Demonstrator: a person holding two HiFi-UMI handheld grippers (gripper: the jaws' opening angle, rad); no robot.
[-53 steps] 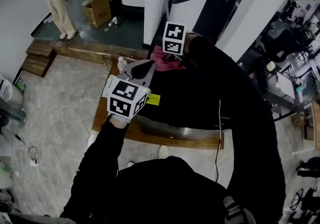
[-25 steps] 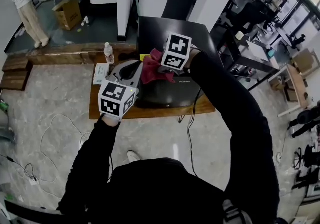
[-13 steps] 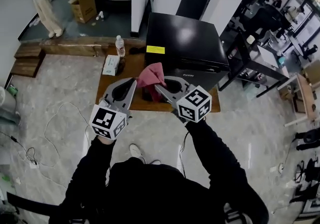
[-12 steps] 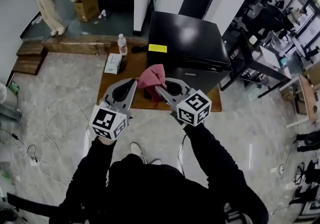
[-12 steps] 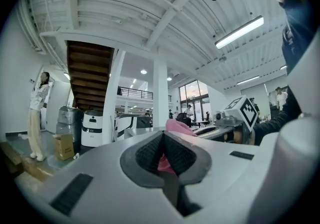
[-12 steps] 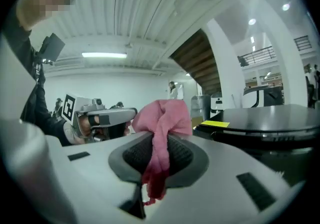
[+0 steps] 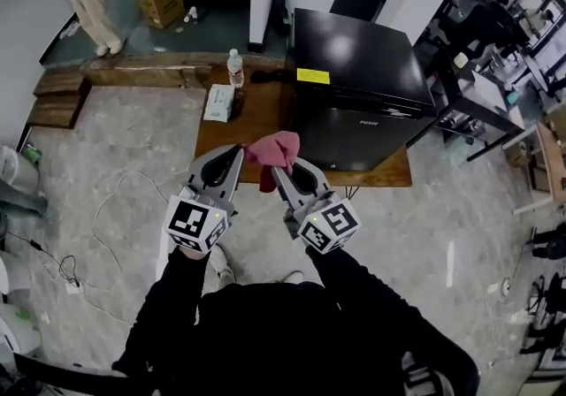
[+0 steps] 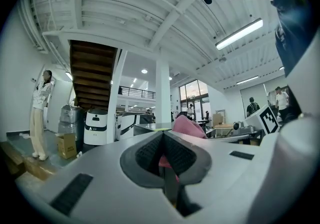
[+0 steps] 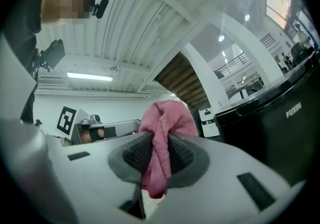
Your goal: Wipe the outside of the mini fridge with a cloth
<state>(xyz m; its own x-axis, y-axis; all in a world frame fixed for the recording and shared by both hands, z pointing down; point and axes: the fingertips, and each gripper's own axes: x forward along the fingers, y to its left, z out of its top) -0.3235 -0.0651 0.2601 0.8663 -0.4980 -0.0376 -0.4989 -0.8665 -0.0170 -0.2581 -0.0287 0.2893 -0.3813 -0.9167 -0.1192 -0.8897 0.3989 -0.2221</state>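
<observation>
Short of the boxy black mini fridge (image 7: 358,76), clamping the crumpled pink cloth (image 7: 276,149) in left gripper (image 7: 237,154) and right gripper (image 7: 276,171) both. Probably risking a drop, yanking apart.

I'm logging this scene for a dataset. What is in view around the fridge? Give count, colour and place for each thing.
mini fridge: 1, black, right part of the wooden platform
sticker: 1, yellow, left side of the fridge top
wooden platform: 1, brown, on the grey floor
water bottle: 1, clear, far left of the platform
packet: 1, white and green, platform's left edge
cardboard box: 1, brown, far floor, upper left
bystander: 1, light clothes, upper left corner
cables: a few, pale, floor at left
pink cloth: 1, between the gripper tips
left gripper: 1, grey, jaws together, cloth showing between them
right gripper: 1, grey, shut on the cloth
</observation>
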